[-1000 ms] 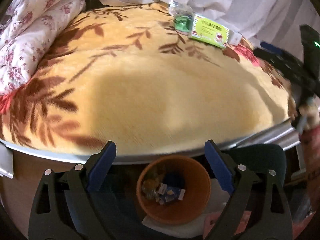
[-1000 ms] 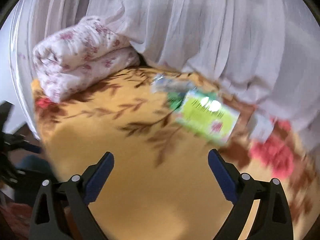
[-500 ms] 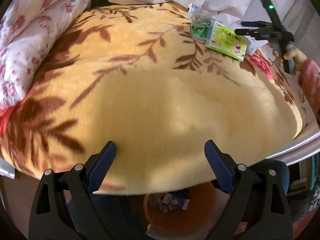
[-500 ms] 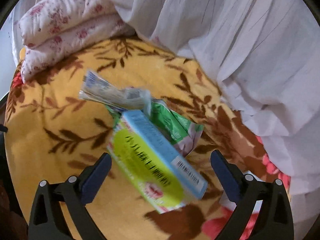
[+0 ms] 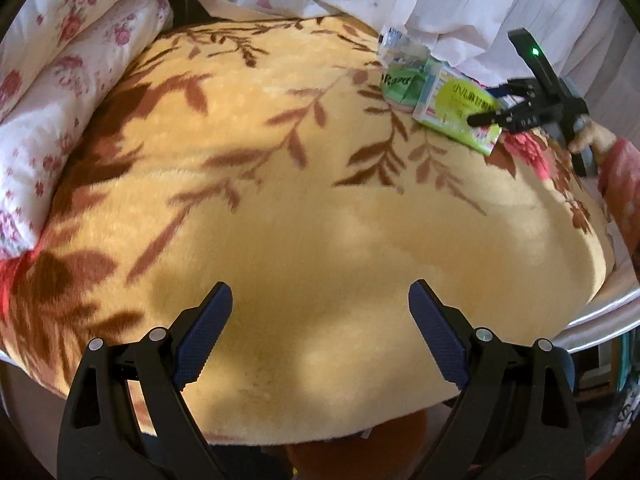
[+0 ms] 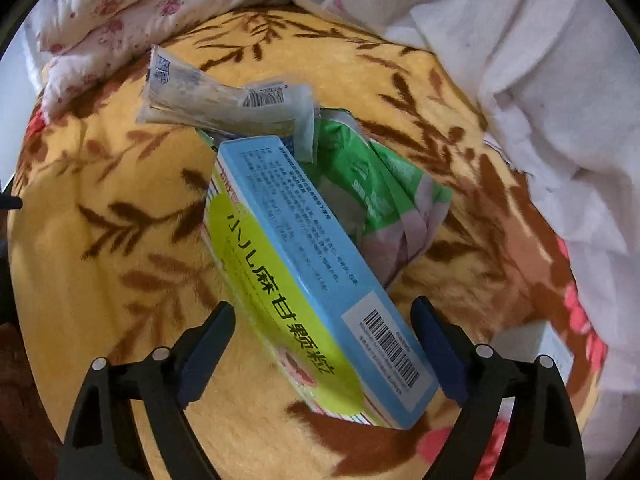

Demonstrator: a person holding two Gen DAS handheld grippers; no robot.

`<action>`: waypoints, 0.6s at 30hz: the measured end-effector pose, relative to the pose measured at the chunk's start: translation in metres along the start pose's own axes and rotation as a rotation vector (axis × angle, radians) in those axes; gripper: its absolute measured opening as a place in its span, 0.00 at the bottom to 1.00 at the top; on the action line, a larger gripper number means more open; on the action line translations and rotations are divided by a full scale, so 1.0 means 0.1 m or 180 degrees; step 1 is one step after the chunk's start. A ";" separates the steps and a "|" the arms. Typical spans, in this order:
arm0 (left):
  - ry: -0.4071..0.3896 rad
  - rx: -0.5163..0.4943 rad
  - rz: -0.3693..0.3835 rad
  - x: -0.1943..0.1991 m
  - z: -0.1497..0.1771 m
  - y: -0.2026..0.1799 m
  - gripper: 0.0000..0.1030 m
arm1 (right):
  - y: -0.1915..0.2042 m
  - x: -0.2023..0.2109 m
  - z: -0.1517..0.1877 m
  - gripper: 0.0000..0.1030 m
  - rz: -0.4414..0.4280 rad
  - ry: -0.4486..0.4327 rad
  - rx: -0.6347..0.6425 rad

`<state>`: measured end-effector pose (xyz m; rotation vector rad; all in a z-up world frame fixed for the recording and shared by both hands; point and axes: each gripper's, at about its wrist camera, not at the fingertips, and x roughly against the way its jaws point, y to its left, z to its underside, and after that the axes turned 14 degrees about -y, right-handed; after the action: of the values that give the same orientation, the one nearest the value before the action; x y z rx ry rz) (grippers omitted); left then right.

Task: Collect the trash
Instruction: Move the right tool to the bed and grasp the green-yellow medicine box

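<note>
A green-and-blue medicine box (image 6: 316, 292) lies on the yellow leaf-patterned blanket (image 6: 100, 280). A green wrapper (image 6: 376, 192) and a clear plastic packet (image 6: 224, 100) lie just beyond it. My right gripper (image 6: 322, 340) is open, its jaws on either side of the box's near end, not closed on it. In the left wrist view the box (image 5: 452, 108), wrapper (image 5: 400, 80) and right gripper (image 5: 486, 110) sit at the far right. My left gripper (image 5: 320, 334) is open and empty above the blanket's near edge.
An orange trash bin (image 5: 360, 456) peeks out under the blanket edge below my left gripper. A rolled floral quilt (image 5: 52, 100) lies at the left. White curtain fabric (image 6: 520, 60) hangs behind the trash. A small white box (image 6: 536, 344) lies at the right.
My right gripper has moved in close, so the box now lies between its open jaws. My left gripper has moved forward over the blanket, hiding most of the bin.
</note>
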<state>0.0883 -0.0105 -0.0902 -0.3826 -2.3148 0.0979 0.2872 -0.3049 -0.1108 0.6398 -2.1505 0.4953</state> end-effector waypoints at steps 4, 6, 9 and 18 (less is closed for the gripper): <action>-0.0009 -0.0047 0.0020 -0.05 -0.04 -0.10 0.85 | 0.33 0.17 0.11 0.60 -0.0165 -0.0025 0.0050; 0.0005 -0.0060 0.0036 -0.09 -0.05 -0.15 0.85 | 0.54 0.16 0.21 0.54 -0.0099 0.0050 0.0219; -0.0029 -0.0084 0.0096 -0.12 -0.09 -0.23 0.85 | 0.69 0.15 0.31 0.53 0.0117 0.0034 0.0332; -0.0439 -0.0172 0.0255 -0.46 -0.79 -0.35 0.85 | 0.65 0.46 0.38 0.38 0.0733 -0.0379 -0.0290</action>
<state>0.1667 -0.0615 -0.0601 -0.5105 -2.4420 0.1041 0.2008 -0.2865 -0.1044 0.3810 -2.3595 0.4884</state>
